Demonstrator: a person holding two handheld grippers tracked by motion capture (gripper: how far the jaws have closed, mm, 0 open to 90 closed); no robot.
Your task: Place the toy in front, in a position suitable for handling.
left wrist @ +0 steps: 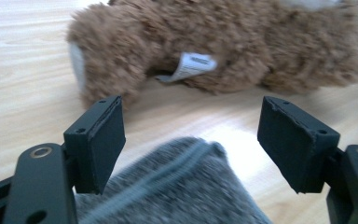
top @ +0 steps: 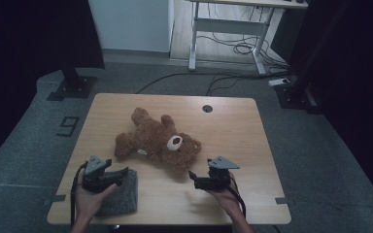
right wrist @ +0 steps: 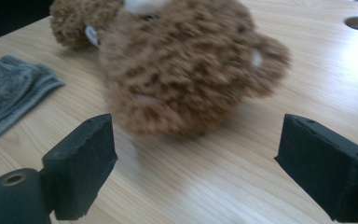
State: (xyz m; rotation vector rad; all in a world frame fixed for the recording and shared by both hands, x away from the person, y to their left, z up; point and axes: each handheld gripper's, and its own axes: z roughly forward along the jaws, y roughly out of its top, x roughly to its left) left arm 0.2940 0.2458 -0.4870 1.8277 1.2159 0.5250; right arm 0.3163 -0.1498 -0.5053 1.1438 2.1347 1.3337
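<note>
A brown teddy bear lies on its back in the middle of the wooden table, its head toward the front right. At the front left lies a folded grey cloth. My left gripper hovers over the cloth's top edge, jaws open and pointing at the bear's body with its white tag; the cloth sits below the pads, untouched. My right gripper stands open just in front of the bear's head, nothing between its pads. The cloth shows off to its left.
A round cable hole is in the table's far side. Bare wood lies to the right of the bear. Beyond the table are black stand bases, floor cables and a white desk frame.
</note>
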